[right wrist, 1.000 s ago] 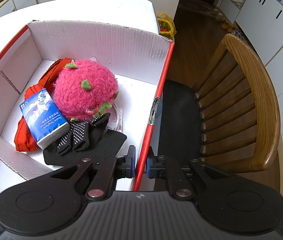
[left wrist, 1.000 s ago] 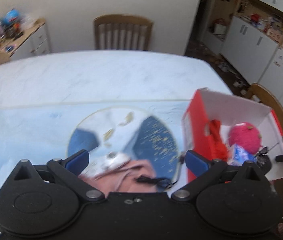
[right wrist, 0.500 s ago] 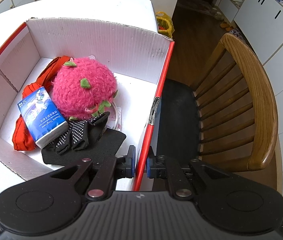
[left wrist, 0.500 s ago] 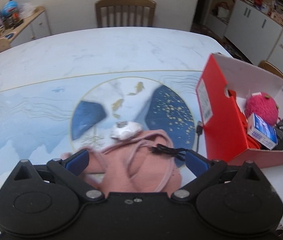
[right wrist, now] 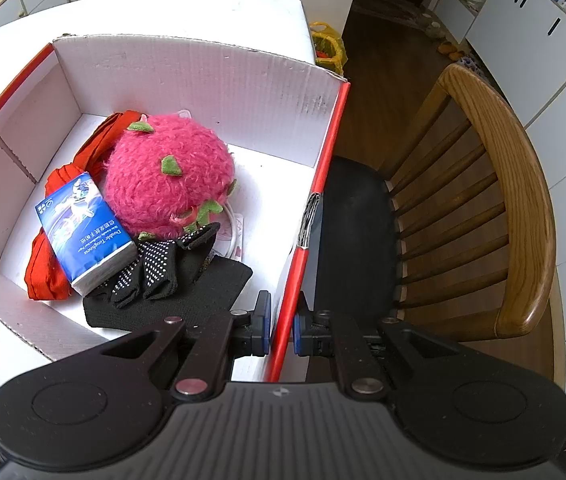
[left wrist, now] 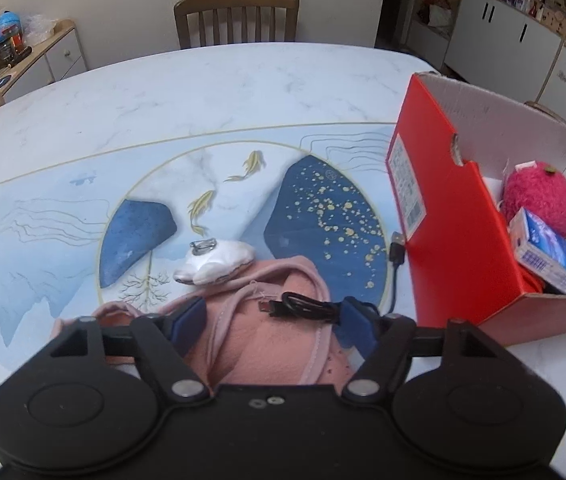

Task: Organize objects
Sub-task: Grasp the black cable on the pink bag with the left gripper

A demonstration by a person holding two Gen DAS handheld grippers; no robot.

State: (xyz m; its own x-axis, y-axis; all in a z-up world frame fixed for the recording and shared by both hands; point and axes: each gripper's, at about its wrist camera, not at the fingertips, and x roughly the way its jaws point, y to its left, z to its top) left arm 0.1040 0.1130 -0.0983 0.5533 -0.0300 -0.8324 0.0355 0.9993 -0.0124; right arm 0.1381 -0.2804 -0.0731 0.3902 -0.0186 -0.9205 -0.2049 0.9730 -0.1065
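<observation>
**Left tongs closing in on the pink cloth while the right steadies the box**

The table (left wrist: 211,92) is carrying everything, its printed mat lying across the near half. On its right side the red box (left wrist: 455,232) is standing open, already holding the pink plush (right wrist: 169,182), a tissue pack (right wrist: 83,228), a red cloth (right wrist: 45,276) and black gloves (right wrist: 155,276). A wooden chair (right wrist: 499,208) is sitting just beyond the box's right wall.

Near the middle of the mat, the pink cloth (left wrist: 267,344) is lying loose, with a black cable (left wrist: 303,306) resting on top of it and trailing right toward the box. A white shell-like piece (left wrist: 213,266) is touching the cloth's far edge.

The left gripper (left wrist: 273,320) is hanging wide open directly over the pink cloth, one finger to each side of the bunched fabric, gripping nothing. The right gripper (right wrist: 281,326) is pinching the box's right wall near the near corner, its jaws nearly closed on the cardboard.

The step in hand looks like picking up the next loose item. The next move calls for lowering the left fingers into the fabric and closing on a thick fold, minding that the cable may come along or slide off, then carrying it right into the box while the right gripper is keeping the box from shifting.
</observation>
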